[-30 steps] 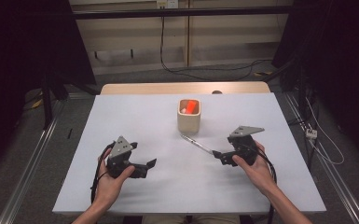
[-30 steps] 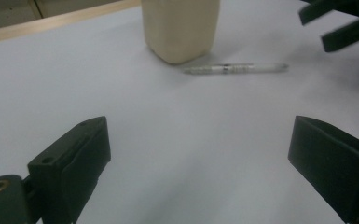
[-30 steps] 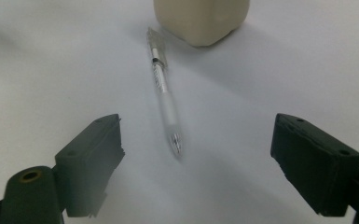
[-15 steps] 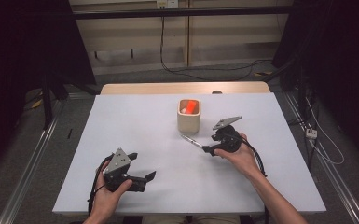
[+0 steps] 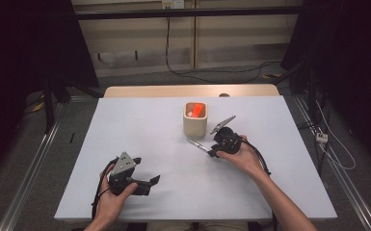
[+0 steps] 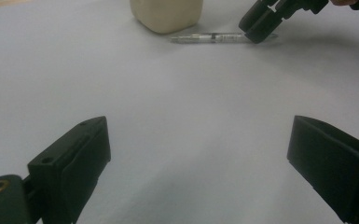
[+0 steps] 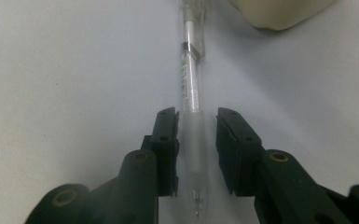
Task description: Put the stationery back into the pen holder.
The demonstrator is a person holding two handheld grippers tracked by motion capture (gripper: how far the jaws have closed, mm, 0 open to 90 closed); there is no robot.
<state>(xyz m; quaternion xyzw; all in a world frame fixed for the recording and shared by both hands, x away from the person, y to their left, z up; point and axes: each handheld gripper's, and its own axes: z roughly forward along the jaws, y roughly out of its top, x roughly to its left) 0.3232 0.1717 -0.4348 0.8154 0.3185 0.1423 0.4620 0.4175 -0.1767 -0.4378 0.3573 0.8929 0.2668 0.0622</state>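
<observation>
Clearly narrowed, the right gripper [image 7: 196, 140], jaws just closing around the clear pen [image 7: 191, 93] on the white table [image 5: 139, 130] beside the beige cup [image 5: 194, 125], pads not yet pressing. Left gripper [image 6: 200, 154]: wide open, holding nothing.

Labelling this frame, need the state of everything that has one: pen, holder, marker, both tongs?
pen: lying flat on the table, grip end between the right tongs' jaws, pads not yet pressing
holder: upright, beside the pen
orange marker: standing inside the holder
right tongs: jaws just been closing around the pen, small gaps left
left tongs: open wide, nothing between the jaws
</observation>
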